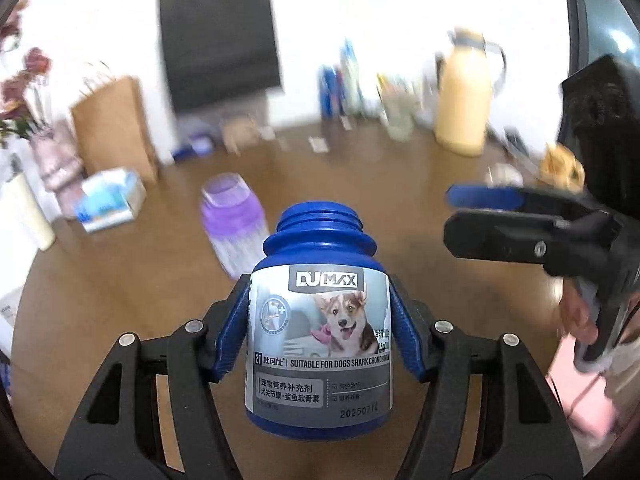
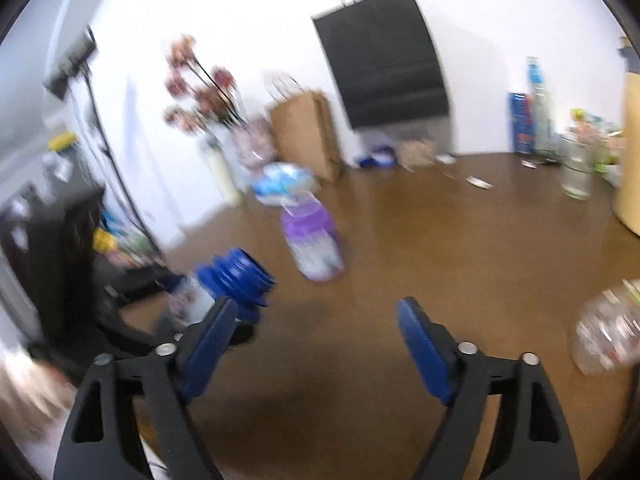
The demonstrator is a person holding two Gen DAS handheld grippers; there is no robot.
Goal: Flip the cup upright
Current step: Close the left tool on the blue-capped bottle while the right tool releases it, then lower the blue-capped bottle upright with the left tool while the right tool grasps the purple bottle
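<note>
My left gripper is shut on a blue supplement bottle with a grey dog label. I hold it upright above the brown table, its lidless mouth pointing up. A purple-and-white translucent cup stands on the table just beyond the bottle to the left, its wide purple end up; it is blurred. In the right wrist view the cup is ahead and the bottle is at the left. My right gripper is open and holds nothing; in the left wrist view the right gripper hovers to the right of the bottle.
A yellow jug, a glass and cans line the back right. A brown paper bag, a tissue pack and a flower vase stand at the left. A clear plastic bottle lies at the right.
</note>
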